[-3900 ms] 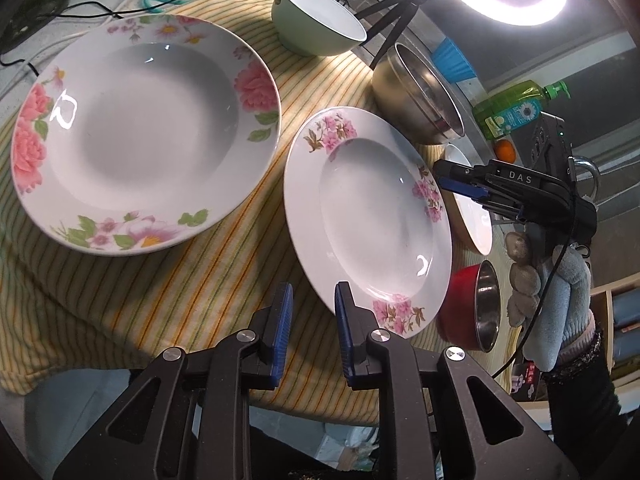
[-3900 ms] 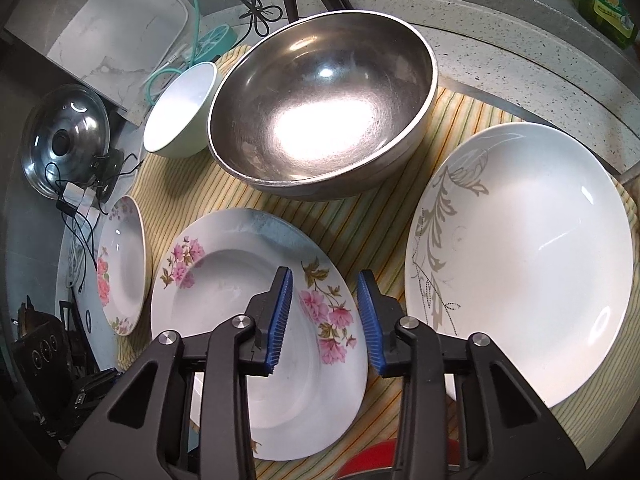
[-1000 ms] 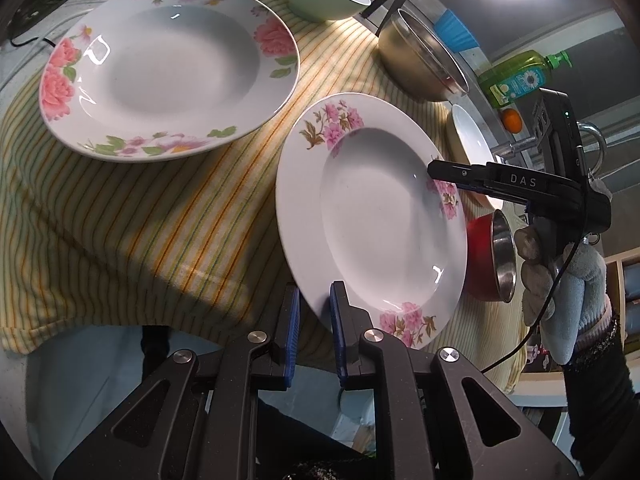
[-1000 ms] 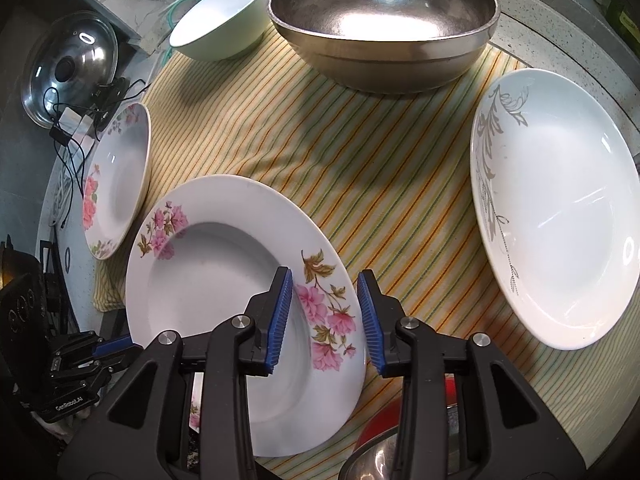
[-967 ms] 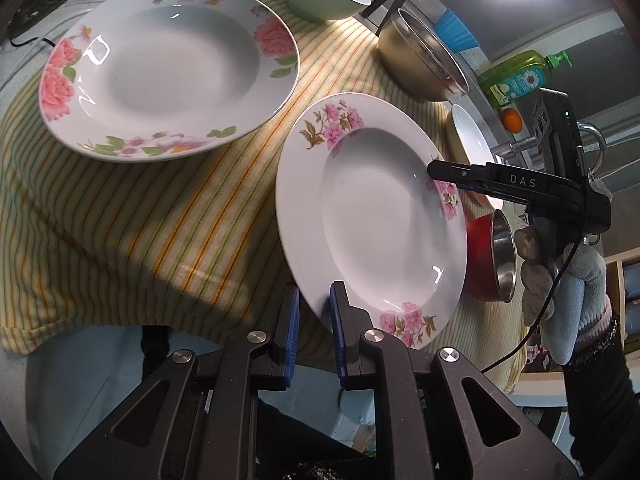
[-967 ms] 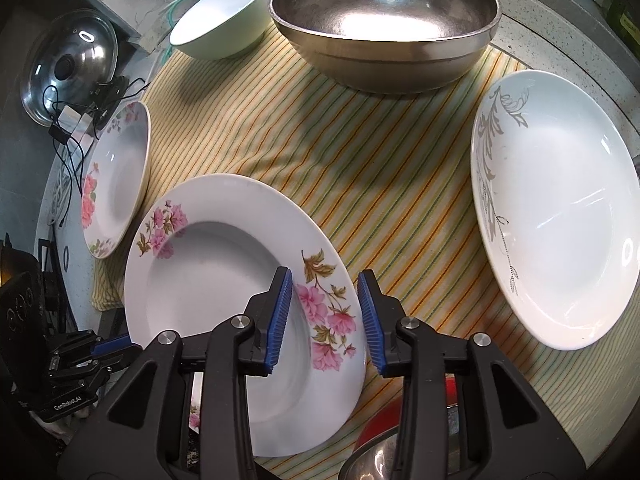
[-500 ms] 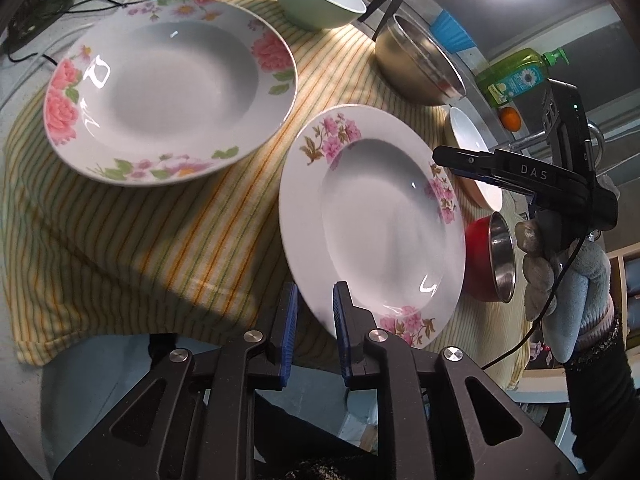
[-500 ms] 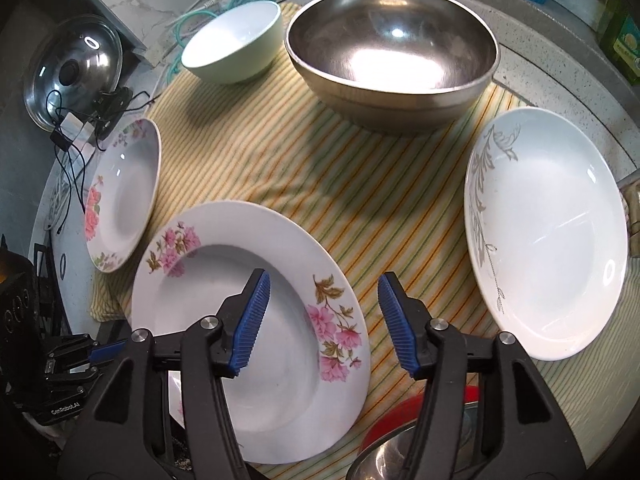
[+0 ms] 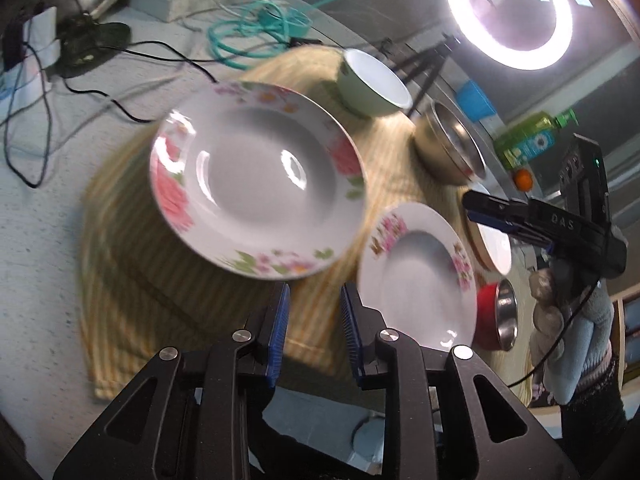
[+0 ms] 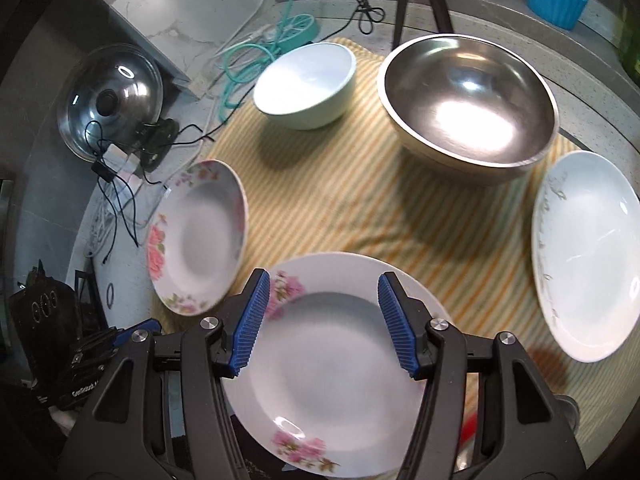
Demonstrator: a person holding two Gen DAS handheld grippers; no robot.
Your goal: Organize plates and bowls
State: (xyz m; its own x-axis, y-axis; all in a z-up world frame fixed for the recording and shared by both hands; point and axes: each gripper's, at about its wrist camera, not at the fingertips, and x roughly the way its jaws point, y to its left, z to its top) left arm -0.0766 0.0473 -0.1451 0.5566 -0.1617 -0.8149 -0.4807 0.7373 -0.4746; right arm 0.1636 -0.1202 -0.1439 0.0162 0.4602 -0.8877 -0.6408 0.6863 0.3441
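Cloth, yellow and striped, covers the middle of a speckled counter, and all the dishes sit on it. Its near edge droops over the counter's front rim, just under the left gripper. Bare cloth lies open in the centre, between the steel bowl, the pale green bowl and the plates. Left of the cloth the counter is crowded with black cables and a coil of teal hose. A pot lid leans at the far left in the right wrist view.

The small pink-flowered plate lies flat at the near edge of the cloth, face up. Being round, it has no long axis. The big rose plate lies to its left, its far rim reaching past the cloth's edge. The white plate with grey leaves lies at the right edge, and a red bowl sits near the front right corner.

The left gripper points steeply down over the cloth's front edge, between the two flowered plates. Its jaws are opening, with nothing between them. The right gripper hangs above the small plate, tilted steeply down, jaws spread wide and clear of the rim. In the left wrist view it reaches in level from the right, held by a hand in a pale knit glove.
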